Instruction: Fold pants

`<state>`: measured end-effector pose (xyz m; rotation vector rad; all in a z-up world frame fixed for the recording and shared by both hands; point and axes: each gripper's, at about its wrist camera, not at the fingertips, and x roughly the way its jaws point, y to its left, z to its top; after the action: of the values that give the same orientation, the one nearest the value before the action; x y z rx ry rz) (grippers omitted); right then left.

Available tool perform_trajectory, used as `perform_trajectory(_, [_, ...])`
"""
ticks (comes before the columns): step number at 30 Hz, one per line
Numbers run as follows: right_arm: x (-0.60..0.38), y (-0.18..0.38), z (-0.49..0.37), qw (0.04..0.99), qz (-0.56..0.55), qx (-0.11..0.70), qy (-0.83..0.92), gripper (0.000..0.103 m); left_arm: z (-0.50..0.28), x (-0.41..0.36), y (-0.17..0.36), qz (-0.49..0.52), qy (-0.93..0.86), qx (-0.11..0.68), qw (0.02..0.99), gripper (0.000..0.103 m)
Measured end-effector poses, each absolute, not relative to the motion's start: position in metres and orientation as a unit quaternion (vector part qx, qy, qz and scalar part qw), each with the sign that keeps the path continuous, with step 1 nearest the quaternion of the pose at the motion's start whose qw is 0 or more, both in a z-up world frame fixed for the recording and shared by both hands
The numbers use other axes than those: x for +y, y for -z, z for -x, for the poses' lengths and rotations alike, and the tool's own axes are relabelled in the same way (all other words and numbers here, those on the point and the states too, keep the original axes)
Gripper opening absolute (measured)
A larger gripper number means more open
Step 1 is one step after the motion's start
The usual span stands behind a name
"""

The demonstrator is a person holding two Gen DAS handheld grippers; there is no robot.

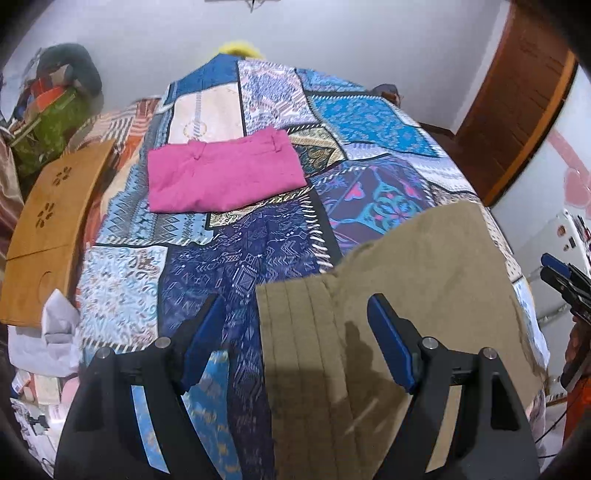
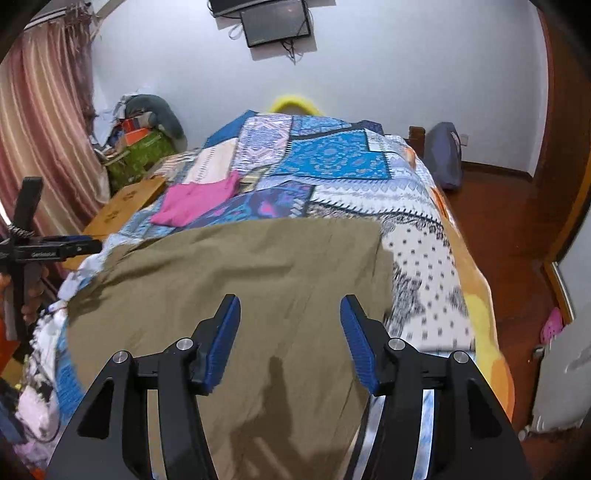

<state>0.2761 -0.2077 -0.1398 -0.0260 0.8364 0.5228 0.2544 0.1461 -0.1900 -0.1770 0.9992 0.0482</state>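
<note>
We hold both tongs above the near end of the bed (image 2: 424, 206), which is covered by a patchwork bedspread (image 1: 354, 122) in blues and whites. The khaki pants (image 2: 229, 266) lie spread across that near end, on top of the bedspread. Our left tongs (image 1: 295, 317) stand wide apart with nothing between the blue pads; seen from the left wrist, the pants' ribbed waistband (image 1: 295, 332) sits just beneath them, with its left edge between the two fingers. Our right tongs (image 2: 290, 317) are likewise spread and grip nothing, hanging over the middle of the khaki cloth, with their shadow falling on it. Farther up the bed lies a folded pink garment (image 1: 225, 170), well apart from the pants. A wooden lap table (image 1: 48, 229) rests at the bed's left side. A dark screen (image 2: 277, 22) hangs on the far wall.
</note>
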Motion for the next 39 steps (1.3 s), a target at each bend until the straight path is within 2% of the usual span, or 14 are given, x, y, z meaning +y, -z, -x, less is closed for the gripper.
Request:
perform_trajectory(8, [-0.209,0.183,-0.359,0.871,0.002,0.439,-0.222,0.053,-0.284,0.158,0.233,0.121,-0.008,0.516,0.848,0.079])
perform_trajectory(13, [-0.203,0.209,-0.395,0.857,0.013,0.466,-0.217,0.052,-0.289,0.161,0.240,0.129,-0.009,0.516,0.847,0.087])
perform_trajectory(15, [-0.202,0.215,-0.401,0.852,0.006,0.473,-0.225,0.035,-0.290,0.162,0.241,0.128,-0.011,0.515,0.847,0.088])
perform_trajectory(19, [-0.193,0.218,-0.401,0.858,0.028,0.461,-0.224,0.013,-0.287,0.163,0.238,0.106,-0.037,0.500,0.859,0.088])
perform_trajectory(20, [-0.190,0.217,-0.398,0.862,0.046,0.454,-0.221,0.011,-0.286,0.164,0.238,0.103,-0.042,0.497,0.861,0.088])
perform_trajectory(27, [-0.186,0.219,-0.397,0.878,0.106,0.431,-0.182,0.008,-0.282,0.170,0.241,0.110,-0.069,0.486,0.864,0.088])
perform_trajectory(32, [-0.196,0.227,-0.406,0.875,0.150,0.444,-0.121,0.006,-0.279,0.162,0.236,0.065,-0.098,0.481,0.869,0.088])
perform_trajectory(37, [-0.216,0.207,-0.399,0.871,0.105,0.458,-0.143,0.008,-0.269,0.151,0.218,0.047,-0.074,0.474,0.876,0.087])
perform_trajectory(39, [-0.215,0.191,-0.387,0.875,0.084,0.446,-0.166,0.013,-0.265,0.143,0.205,0.049,-0.057,0.461,0.884,0.088])
